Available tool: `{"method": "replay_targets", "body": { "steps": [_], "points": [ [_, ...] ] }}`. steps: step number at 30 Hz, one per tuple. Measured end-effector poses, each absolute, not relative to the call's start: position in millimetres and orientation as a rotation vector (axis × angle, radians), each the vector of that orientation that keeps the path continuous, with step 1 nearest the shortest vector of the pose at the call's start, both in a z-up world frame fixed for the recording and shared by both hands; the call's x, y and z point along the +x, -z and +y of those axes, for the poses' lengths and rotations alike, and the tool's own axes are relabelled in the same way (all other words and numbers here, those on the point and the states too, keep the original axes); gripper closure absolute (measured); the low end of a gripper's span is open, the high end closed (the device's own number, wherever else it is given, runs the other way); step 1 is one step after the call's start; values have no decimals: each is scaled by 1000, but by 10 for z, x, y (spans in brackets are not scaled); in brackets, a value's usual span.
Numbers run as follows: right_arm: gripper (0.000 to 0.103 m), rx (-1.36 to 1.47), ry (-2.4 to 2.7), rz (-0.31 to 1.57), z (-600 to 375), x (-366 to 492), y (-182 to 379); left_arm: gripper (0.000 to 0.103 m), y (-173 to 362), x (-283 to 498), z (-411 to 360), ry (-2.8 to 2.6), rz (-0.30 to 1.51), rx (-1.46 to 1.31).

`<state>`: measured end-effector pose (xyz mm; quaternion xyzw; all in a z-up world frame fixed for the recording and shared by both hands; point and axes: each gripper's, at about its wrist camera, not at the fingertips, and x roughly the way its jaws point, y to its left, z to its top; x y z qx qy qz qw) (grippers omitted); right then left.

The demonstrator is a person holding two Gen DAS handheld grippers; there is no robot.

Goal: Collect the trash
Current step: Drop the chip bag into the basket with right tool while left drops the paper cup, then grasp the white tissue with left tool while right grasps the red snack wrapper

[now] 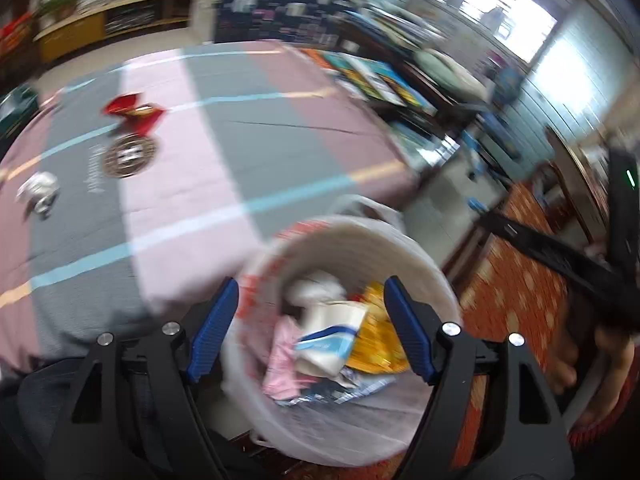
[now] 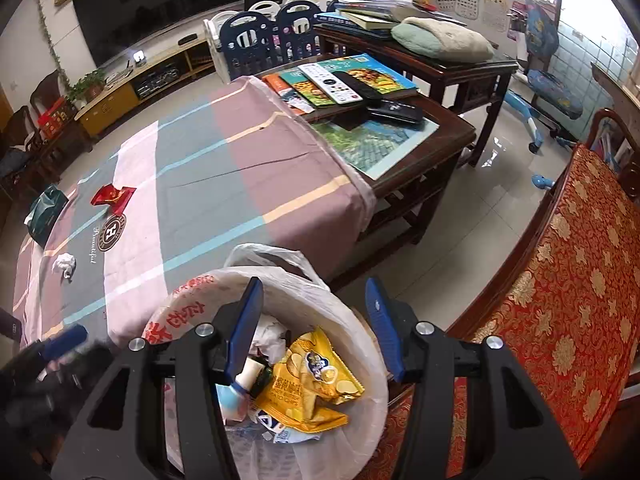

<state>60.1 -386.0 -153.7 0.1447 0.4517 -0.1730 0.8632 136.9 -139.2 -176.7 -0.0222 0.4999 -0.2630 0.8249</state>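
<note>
A bin lined with a white plastic bag (image 1: 436, 276) (image 2: 360, 332) stands by the table's near edge. Trash fills it: a yellow chip bag (image 2: 312, 380) (image 1: 376, 348), a white paper cup with a blue band (image 1: 332, 340), pink and white scraps. My left gripper (image 1: 311, 280) hangs open over the bin; its pads touch nothing. My right gripper (image 2: 314, 280) is open above the same bin, also empty. On the tablecloth lie a red wrapper (image 1: 132, 110) (image 2: 114, 196) and a crumpled white paper (image 1: 38, 192) (image 2: 64, 264). The left wrist view is blurred.
A striped pink and grey cloth (image 2: 208, 184) covers the table. A green bag (image 2: 46, 210) lies at its far left edge. Books and remote controls (image 2: 340, 84) sit on the uncovered wooden end. A red patterned seat (image 2: 560, 280) is to the right of the bin.
</note>
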Motion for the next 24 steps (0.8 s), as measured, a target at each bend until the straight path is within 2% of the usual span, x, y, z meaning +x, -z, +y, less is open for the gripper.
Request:
{"method": "replay_targets", "body": {
  "steps": [9,17,19,20,21,22,23,24],
  "points": [
    [50,254,272,971,-3493,966,1588,29,2147,2737,290,-81,1076,-172],
    [50,222,230,1005,-3226,1324,1684,29,2603,3467,470,-125,1139,-79],
    [50,216,220,1010,-3159,1443,1712,38,2691,3544,446,-118,1148,-58],
    [50,212,212,1013,-3121,1511,1726,55,2726,3579,427,-105,1153,-44],
    [50,208,200,1015,-3082,1585,1740,68,2749,3595,417,-84,1157,-45],
    [50,202,184,1013,-3014,1674,1756,73,2757,3583,406,-67,1153,-48],
    [50,197,169,1010,-2956,1748,1765,83,2761,3579,385,-62,1146,-38],
    [50,190,151,1006,-2879,1851,1780,84,2744,3561,375,-62,1136,-18]
  ]
}}
